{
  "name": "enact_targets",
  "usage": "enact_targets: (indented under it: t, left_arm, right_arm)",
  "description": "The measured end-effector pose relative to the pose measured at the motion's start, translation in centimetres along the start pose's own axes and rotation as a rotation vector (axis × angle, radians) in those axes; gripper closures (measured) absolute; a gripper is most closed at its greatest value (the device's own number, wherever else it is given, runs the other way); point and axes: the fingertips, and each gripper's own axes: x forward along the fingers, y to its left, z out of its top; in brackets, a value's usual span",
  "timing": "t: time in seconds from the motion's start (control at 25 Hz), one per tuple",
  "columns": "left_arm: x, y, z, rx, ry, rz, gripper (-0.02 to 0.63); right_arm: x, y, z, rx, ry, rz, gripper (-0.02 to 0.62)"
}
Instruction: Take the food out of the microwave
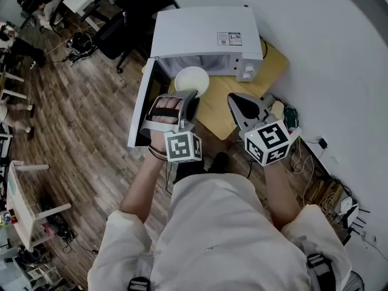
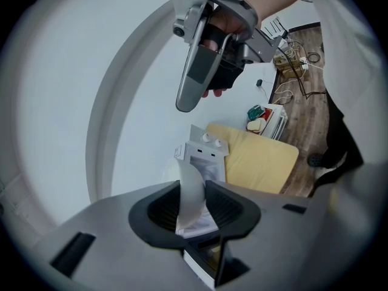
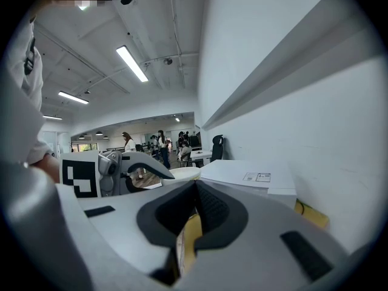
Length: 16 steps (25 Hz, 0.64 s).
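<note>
The left gripper [image 2: 195,218] is closed on the thin rim of the bowl [image 1: 191,80], and its pads press on the rim from both sides. The bowl is at the mouth of the microwave [image 1: 200,32], above the back-left part of the table [image 1: 213,109]. Whether it is fully outside I cannot tell. The right gripper [image 3: 193,223] has its jaws together and holds nothing. It hangs over the front-right part of the table.

The door [image 1: 140,105] stands open past the left edge of the table, over the floor [image 1: 91,120]. The wall [image 1: 327,59] is close behind and to the right. Bare table lies between the two grippers.

Only the head view shows the door and the floor. The left gripper view shows the knobs [image 2: 212,139] and the cables [image 2: 297,62] beyond the table's right edge. The right gripper view shows the bowl just beside the left gripper. No view shows what is in the bowl.
</note>
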Motion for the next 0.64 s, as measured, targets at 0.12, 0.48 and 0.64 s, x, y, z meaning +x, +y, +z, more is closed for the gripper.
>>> enact_targets:
  t: [0.12,0.48,0.64]
  left_arm:
    - [-0.04,0.05,0.11,0.004,0.000,0.001,0.488]
    - [0.12,0.06,0.21,0.009,0.002,-0.003,0.488]
    - [0.28,0.16,0.30,0.009,0.002,-0.003,0.488]
  right_arm:
    - [-0.14,-0.02,0.04,-0.001,0.001,-0.001,0.595]
    - [-0.23,-0.17,0.16,-0.003,0.004,-0.003,0.595]
    - [-0.22,-0.34,0.20,-0.005,0.006,-0.004,0.595]
